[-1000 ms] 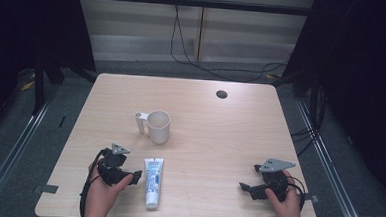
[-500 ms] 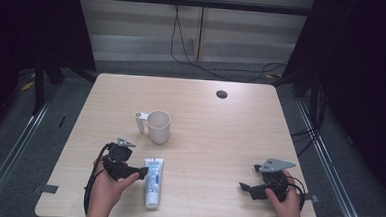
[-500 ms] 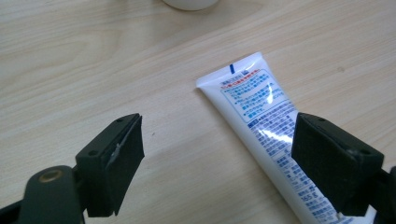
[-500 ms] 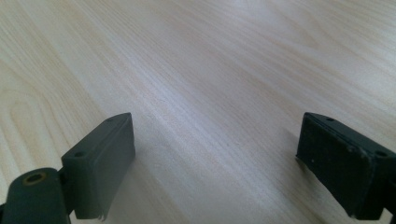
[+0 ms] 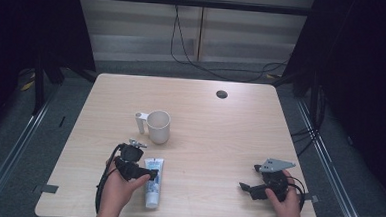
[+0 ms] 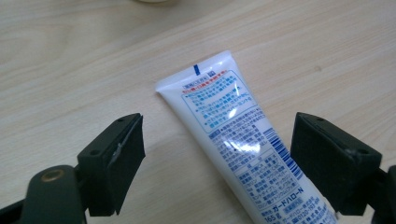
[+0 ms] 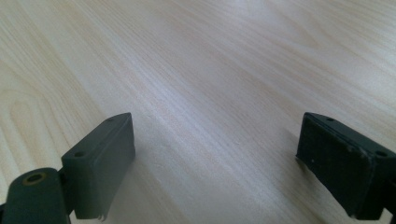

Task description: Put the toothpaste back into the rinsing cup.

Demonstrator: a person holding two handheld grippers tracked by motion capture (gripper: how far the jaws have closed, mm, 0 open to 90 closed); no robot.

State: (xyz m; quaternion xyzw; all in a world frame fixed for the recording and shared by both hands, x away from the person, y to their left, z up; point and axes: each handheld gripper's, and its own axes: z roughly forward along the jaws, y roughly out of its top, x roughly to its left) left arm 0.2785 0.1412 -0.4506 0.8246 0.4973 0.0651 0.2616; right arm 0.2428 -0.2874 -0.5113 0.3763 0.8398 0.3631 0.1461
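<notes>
A white tube (image 5: 152, 183) with blue and red print lies flat near the table's front edge, its crimped end toward the mug. My left gripper (image 5: 150, 175) hangs over the tube, open. In the left gripper view the tube (image 6: 236, 137) lies slantwise between the two black jaws, and neither pad touches it. A white mug (image 5: 158, 126) stands upright behind the tube, with a white handle-like piece (image 5: 139, 121) at its left. My right gripper (image 5: 243, 187) rests low at the front right, open, with bare wood between its jaws (image 7: 215, 154).
The wooden table (image 5: 219, 140) has a small dark round grommet (image 5: 222, 94) at the back. Cables hang behind the far edge. Dark curtains stand at both sides, and metal rails run along the floor.
My left gripper has moved right and slightly up, from beside the tube to over it. The right gripper, the mug and the tube have stayed still.
</notes>
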